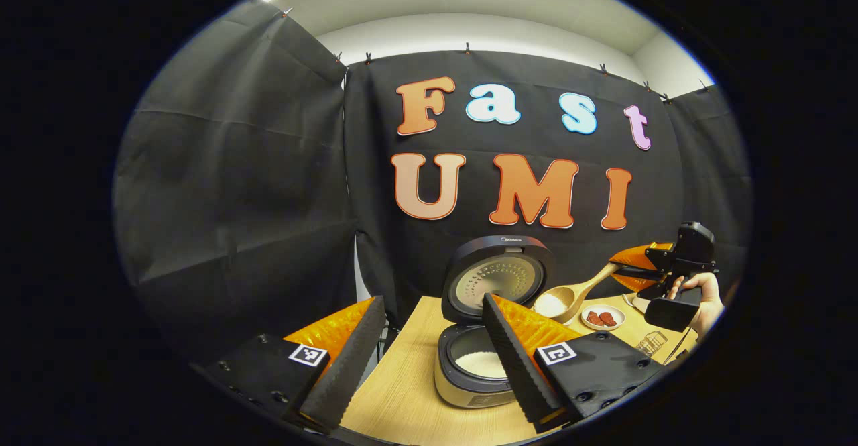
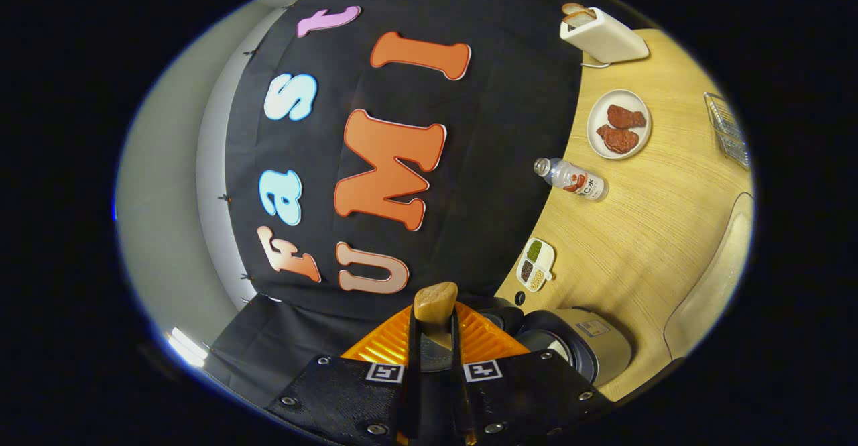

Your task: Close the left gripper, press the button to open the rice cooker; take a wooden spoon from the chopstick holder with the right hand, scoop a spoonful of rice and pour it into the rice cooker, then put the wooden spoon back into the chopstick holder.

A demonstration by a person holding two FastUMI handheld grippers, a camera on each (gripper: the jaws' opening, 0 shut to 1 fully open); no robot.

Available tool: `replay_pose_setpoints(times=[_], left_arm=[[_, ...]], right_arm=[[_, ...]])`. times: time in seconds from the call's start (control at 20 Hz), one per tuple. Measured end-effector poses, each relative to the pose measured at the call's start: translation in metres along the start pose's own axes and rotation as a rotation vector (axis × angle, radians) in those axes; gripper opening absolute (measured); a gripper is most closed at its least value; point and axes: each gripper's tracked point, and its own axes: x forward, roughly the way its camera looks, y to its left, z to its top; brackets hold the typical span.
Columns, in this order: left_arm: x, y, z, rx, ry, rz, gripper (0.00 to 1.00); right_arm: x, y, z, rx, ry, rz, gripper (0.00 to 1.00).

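Rice fills the bowl of the pale wooden spoon (image 1: 570, 298), clamped by the right hand-held gripper (image 1: 633, 273) beside the open beige rice cooker (image 1: 479, 359) holding white rice on the wooden tabletop (image 1: 402, 392). Left hand-held gripper (image 1: 429, 355) spread apart, grasping nothing.

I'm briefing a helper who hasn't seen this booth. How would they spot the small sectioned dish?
Start at the wooden table and find the plastic bottle lying on its side by the black cloth wall. Between it and the rice cooker sits the small white dish, the one split into compartments of differently coloured grains.
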Motion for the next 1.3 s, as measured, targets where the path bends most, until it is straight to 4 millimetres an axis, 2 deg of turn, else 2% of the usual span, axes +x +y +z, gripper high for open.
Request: replay_pose_setpoints(times=[0.2, 0.4, 0.65, 0.75, 1.3], left_arm=[[0.002, 0.007, -0.003, -0.010, 0.007, 0.003, 0.95], [0.004, 0.011, -0.007, -0.004, 0.012, 0.005, 0.95], [0.007, 0.015, -0.008, -0.013, 0.013, 0.005, 0.95], [0.008, 0.017, -0.009, -0.009, 0.012, 0.009, 0.98], [0.006, 0.025, -0.007, -0.021, 0.006, 0.018, 0.95]], right_arm=[[0.009, 0.008, -0.010, -0.053, 0.005, 0.009, 0.18], [0.014, 0.007, -0.018, -0.150, -0.003, -0.010, 0.18], [0.015, 0.016, -0.024, -0.227, -0.006, 0.001, 0.18], [0.016, 0.019, -0.026, -0.258, -0.006, 0.002, 0.18], [0.013, 0.034, -0.037, -0.392, 0.000, 0.024, 0.18]])
